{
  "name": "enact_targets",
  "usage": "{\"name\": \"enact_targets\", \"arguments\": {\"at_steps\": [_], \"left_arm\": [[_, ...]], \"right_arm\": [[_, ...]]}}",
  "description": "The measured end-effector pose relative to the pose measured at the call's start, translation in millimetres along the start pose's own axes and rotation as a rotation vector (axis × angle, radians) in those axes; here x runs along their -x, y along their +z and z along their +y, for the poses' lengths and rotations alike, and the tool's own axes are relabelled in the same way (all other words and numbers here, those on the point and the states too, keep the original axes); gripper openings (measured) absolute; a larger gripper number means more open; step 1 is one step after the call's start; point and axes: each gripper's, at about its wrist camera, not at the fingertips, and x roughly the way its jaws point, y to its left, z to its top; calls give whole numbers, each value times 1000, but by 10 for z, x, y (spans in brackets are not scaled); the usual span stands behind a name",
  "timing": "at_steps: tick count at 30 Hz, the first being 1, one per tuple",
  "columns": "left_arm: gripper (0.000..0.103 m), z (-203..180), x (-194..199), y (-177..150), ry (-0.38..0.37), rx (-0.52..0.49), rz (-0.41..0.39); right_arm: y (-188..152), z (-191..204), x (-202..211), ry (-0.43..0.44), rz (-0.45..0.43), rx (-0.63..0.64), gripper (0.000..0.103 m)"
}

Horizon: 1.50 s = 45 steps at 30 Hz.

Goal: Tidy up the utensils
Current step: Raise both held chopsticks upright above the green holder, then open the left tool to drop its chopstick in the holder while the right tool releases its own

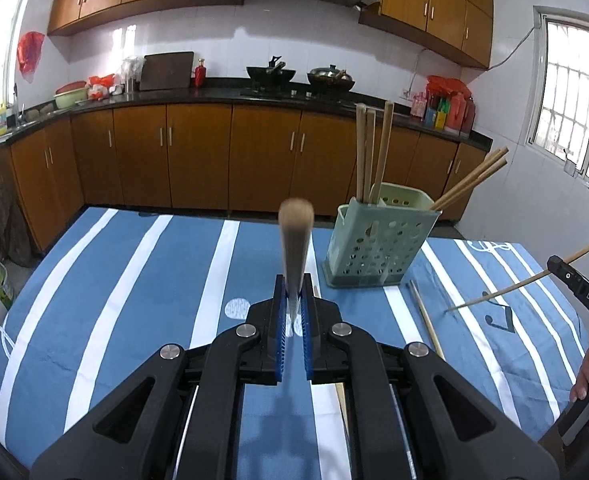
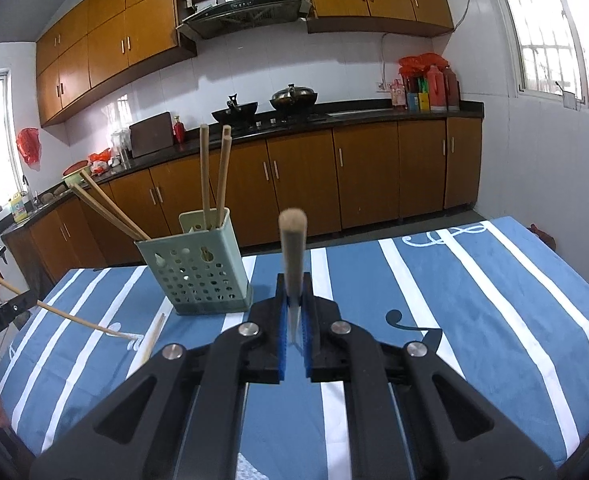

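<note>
Five chopsticks already stood in green perforated holder (image 1: 378,240). Left gripper (image 1: 293,308) clamped on one chopstick (image 1: 295,240); right gripper (image 2: 294,312) clamped on another chopstick (image 2: 292,248). One loose chopstick (image 1: 426,316) left on striped tablecloth (image 1: 134,280) beside holder. Mostly done.

Right gripper (image 2: 294,304) clamped chopstick (image 2: 292,240); left gripper (image 2: 14,308) gripped second chopstick (image 2: 74,318); green holder (image 2: 194,272) carried four chopsticks
</note>
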Motion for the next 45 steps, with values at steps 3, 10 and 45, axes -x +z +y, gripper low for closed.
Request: {"name": "enact_targets", "arguments": {"at_steps": [3, 10, 45], "left_arm": [[7, -52, 40, 81, -13, -19, -16], [7, -264, 237, 356, -75, -81, -89], [7, -717, -610, 1029, -94, -19, -266]], "right_arm": [[70, 48, 22, 15, -15, 12, 7], [446, 135, 206, 126, -76, -17, 7], [1071, 779, -794, 191, -214, 14, 9]]}}
